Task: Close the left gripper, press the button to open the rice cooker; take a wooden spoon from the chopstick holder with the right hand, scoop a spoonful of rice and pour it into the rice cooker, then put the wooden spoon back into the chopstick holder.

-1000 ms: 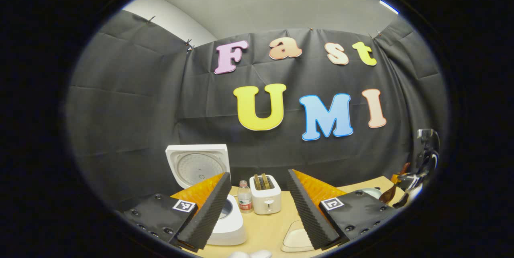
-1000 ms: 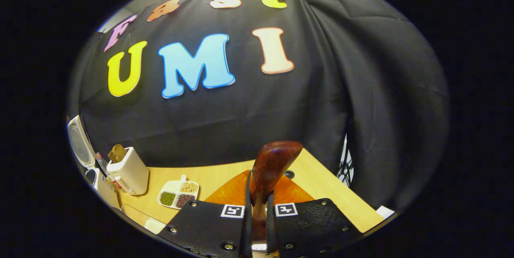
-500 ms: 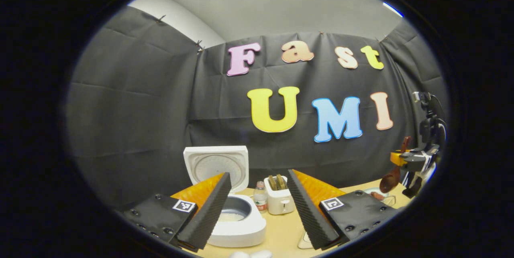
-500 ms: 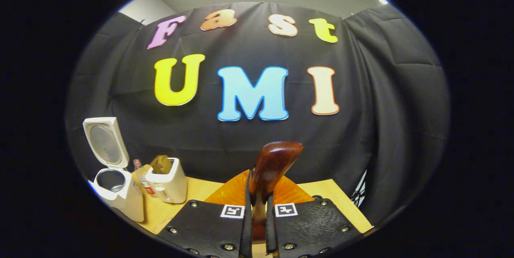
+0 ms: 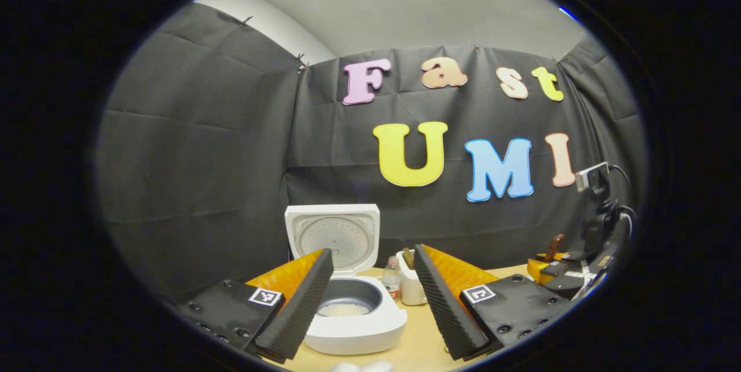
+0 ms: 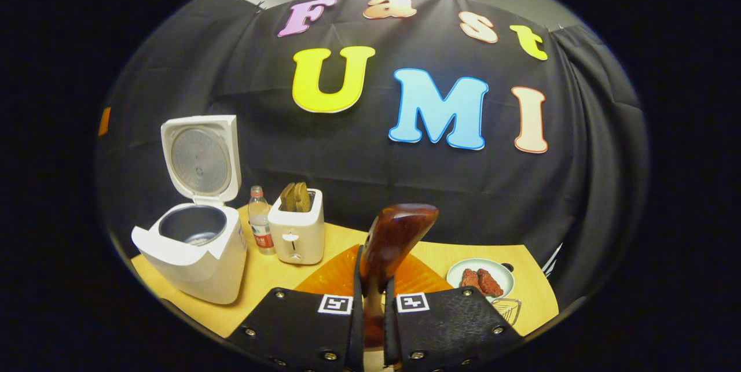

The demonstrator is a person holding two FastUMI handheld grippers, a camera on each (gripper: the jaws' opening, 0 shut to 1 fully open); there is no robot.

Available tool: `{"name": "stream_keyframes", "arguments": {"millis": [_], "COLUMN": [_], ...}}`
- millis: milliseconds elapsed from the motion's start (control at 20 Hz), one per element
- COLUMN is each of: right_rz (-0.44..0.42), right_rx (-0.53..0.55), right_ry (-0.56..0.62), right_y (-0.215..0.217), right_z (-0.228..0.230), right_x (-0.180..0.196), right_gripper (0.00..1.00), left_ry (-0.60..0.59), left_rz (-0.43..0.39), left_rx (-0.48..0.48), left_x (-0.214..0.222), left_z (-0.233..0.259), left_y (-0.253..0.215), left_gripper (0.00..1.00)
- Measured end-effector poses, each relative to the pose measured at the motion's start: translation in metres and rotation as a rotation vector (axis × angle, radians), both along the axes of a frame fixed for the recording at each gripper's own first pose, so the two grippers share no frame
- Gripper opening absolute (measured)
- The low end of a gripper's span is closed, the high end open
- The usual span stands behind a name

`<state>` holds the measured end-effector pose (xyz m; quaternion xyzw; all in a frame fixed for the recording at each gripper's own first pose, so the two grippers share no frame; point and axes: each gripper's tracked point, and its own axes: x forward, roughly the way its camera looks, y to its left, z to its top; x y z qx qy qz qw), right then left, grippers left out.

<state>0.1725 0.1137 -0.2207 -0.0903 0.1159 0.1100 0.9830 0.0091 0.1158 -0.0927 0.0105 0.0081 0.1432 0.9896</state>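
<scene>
Wooden spoon (image 6: 391, 245) stands upright, bowl up, pinched by the right hand-held gripper (image 6: 370, 326); left hand-held gripper (image 5: 370, 302) spread.

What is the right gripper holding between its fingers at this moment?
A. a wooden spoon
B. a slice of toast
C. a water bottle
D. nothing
A: in the right gripper view, the right gripper has both fingers pressed on the handle of the wooden spoon, whose brown bowl stands up above them.
</scene>
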Motion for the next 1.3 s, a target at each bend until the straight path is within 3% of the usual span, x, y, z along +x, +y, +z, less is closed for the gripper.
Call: {"name": "stream_keyframes", "arguments": {"millis": [350,550,1100,1300], "right_rz": [0.030,0.036,0.016,0.011], "right_rx": [-0.280,-0.339,-0.157,-0.024], "right_ry": [-0.017,0.030,0.156,0.221], "right_y": [0.012,0.015,0.038,0.054], "right_z": [-0.063,-0.100,-0.133,-0.139], "right_x": [0.002,0.000,-0.008,-0.013], "right_gripper": [0.13,0.13,0.13,0.13], "left_ry": [0.009,0.029,0.072,0.073], "left_rz": [-0.009,-0.006,-0.001,0.000], "left_rx": [0.013,0.014,-0.005,0.009], "left_x": [0.000,0.000,0.001,-0.001], "left_z": [-0.007,-0.017,-0.032,-0.030], "left_y": [0.001,0.007,0.019,0.024], "left_gripper": [0.98,0.97,0.99,0.99]}}
